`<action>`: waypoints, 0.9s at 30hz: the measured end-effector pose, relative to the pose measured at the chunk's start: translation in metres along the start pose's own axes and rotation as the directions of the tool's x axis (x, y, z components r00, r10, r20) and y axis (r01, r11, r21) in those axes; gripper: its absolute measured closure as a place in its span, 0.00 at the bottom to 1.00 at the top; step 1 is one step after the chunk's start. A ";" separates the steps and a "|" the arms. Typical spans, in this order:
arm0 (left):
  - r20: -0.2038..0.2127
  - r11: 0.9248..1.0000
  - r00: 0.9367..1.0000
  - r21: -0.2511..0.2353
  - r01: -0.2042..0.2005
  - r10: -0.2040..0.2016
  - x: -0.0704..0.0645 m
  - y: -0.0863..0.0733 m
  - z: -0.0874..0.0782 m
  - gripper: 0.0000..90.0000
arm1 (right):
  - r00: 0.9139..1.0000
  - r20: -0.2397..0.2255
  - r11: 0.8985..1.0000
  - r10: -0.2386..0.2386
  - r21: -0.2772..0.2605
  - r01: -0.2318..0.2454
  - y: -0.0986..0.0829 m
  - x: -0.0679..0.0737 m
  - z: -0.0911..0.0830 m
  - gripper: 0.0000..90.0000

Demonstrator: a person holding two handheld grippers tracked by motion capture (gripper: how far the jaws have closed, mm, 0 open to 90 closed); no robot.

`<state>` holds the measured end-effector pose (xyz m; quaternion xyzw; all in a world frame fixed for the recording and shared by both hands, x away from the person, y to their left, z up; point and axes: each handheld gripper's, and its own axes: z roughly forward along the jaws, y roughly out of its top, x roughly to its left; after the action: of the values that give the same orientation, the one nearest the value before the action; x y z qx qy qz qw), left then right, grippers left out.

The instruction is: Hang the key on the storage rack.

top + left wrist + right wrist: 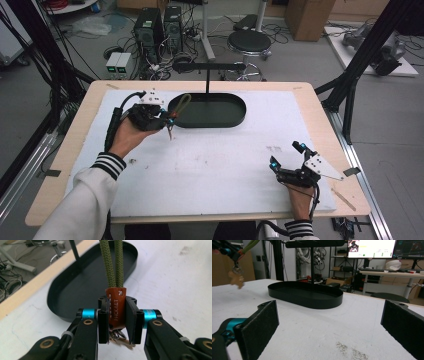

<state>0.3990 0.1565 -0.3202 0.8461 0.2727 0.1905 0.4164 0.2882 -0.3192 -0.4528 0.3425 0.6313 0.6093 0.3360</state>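
Observation:
My left gripper (169, 120) is shut on a keychain: its jaws pinch the brown leather tab (116, 307), from which an olive green rope loop (112, 262) rises and metal rings with a charm (120, 336) hang below. In the high view the rope loop (183, 103) arches over the left end of the black oval tray (235, 107), which carries a T-shaped stand (207, 66). The keychain is held off the table. My right gripper (286, 156) rests open near the front right of the table, nothing between its pads (260, 325). The right gripper view has the tray (332, 298) and the hanging charm (237, 277).
A white mat (215, 165) covers the wooden table (75, 125). Faint smudges mark the mat in front of the right gripper (349, 350). Computers, a stool and cables stand on the floor beyond the table's far edge; black frame posts flank both sides.

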 end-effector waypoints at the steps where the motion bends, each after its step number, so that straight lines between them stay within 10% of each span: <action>1: -0.001 1.000 1.000 -0.004 0.009 -0.009 0.003 0.002 0.000 0.83 | 1.000 -0.001 1.000 0.004 0.002 -0.004 0.000 0.000 0.000 0.01; 27: -0.099 0.998 0.994 -0.039 0.045 -0.049 0.049 0.039 0.011 0.83 | 1.000 -0.002 1.000 0.003 0.001 -0.003 0.000 0.000 0.000 0.00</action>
<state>0.4547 0.1604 -0.2907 0.8211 0.3096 0.2279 0.4220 0.2882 -0.3193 -0.4528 0.3430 0.6315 0.6099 0.3341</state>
